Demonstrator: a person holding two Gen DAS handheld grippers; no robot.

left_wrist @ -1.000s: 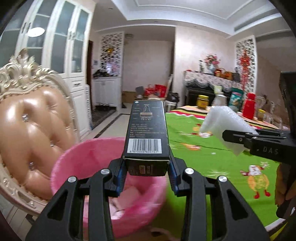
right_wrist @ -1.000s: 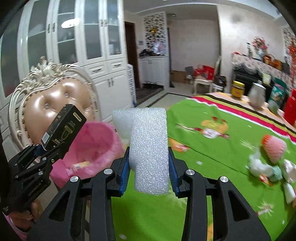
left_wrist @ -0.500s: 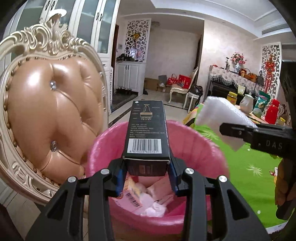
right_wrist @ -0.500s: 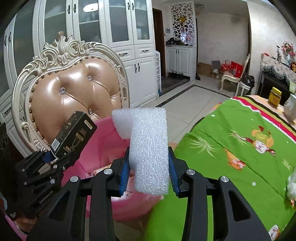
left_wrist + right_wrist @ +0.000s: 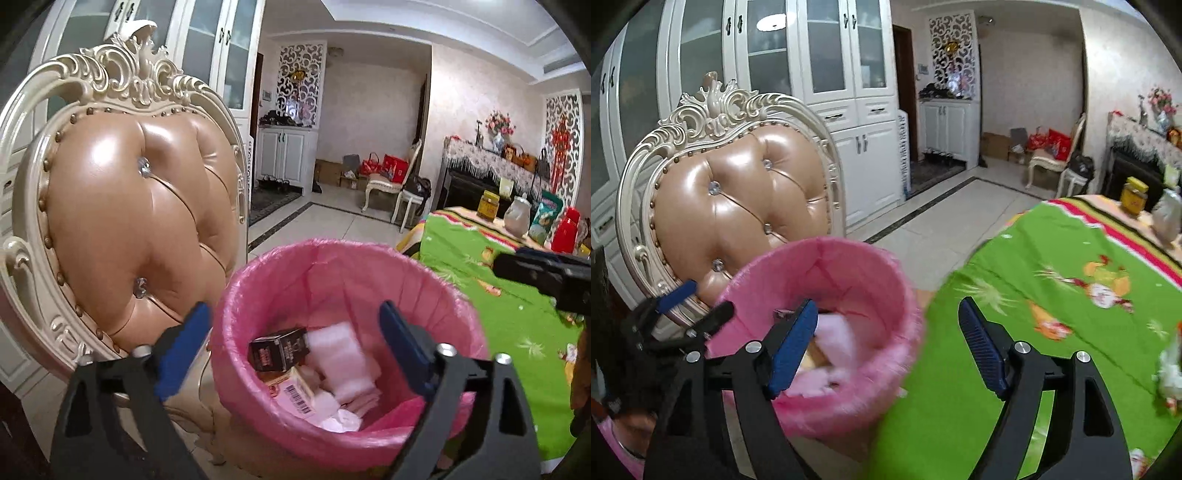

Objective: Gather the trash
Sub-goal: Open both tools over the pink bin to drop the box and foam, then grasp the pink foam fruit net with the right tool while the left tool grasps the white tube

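Observation:
A pink-lined trash bin [image 5: 369,258] stands beside the table; it also shows in the right wrist view [image 5: 886,266]. Inside lie a black box [image 5: 279,349], a white foam piece [image 5: 341,360] and other paper scraps. My left gripper [image 5: 295,343] is open and empty just above the bin's near rim. My right gripper [image 5: 888,343] is open and empty, over the bin's right rim and the table edge. The foam [image 5: 836,339] shows in the bin there too. The left gripper [image 5: 690,302] appears at the left of the right wrist view.
An ornate tan leather chair [image 5: 129,221] stands right behind the bin on the left. The table with a green cartoon cloth [image 5: 1052,295] lies to the right, with jars and a red flask [image 5: 565,229] at its far end. White cabinets line the wall.
Both grippers opened. The black box dropped from my left gripper and the white foam from my right gripper, and both now lie in the pink bin.

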